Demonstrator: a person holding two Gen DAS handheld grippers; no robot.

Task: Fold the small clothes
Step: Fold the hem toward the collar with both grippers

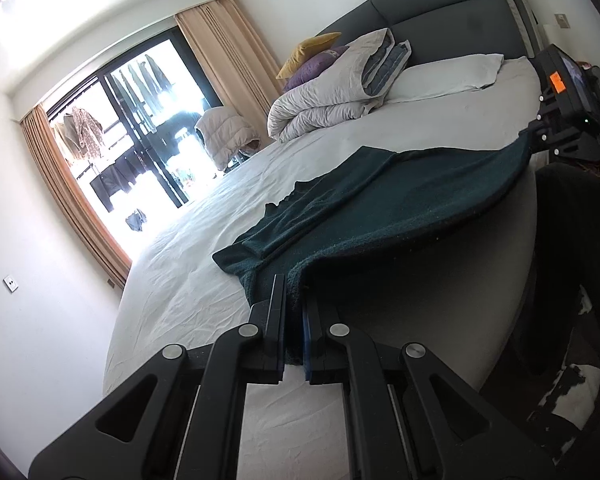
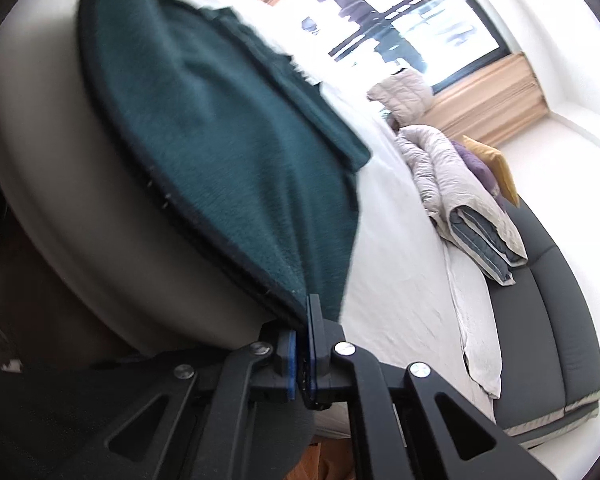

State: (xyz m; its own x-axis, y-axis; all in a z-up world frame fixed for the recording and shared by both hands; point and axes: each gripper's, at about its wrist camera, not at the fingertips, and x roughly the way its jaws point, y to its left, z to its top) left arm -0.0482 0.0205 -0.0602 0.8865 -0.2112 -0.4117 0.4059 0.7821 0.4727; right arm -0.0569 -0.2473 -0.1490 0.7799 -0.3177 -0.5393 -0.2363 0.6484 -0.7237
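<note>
A dark green knit garment point(image 1: 380, 200) lies spread on the white bed point(image 1: 204, 272), its near edge lifted along the bed's edge. My left gripper point(image 1: 296, 300) is shut on one near corner of the garment. My right gripper point(image 1: 530, 140) shows at the far right of the left wrist view, holding the other corner. In the right wrist view the right gripper point(image 2: 306, 320) is shut on the garment point(image 2: 228, 132), which stretches up and away over the bed's rounded edge point(image 2: 80, 208). A folded-over part lies on top of the garment.
A rolled grey duvet point(image 1: 332, 96), yellow and purple cushions point(image 1: 308, 54) and a white pillow point(image 1: 448, 74) lie by the dark headboard point(image 1: 440, 12). A glass door with curtains point(image 1: 148, 120) stands beyond the bed. A dark-clothed person point(image 1: 580, 260) stands at the right.
</note>
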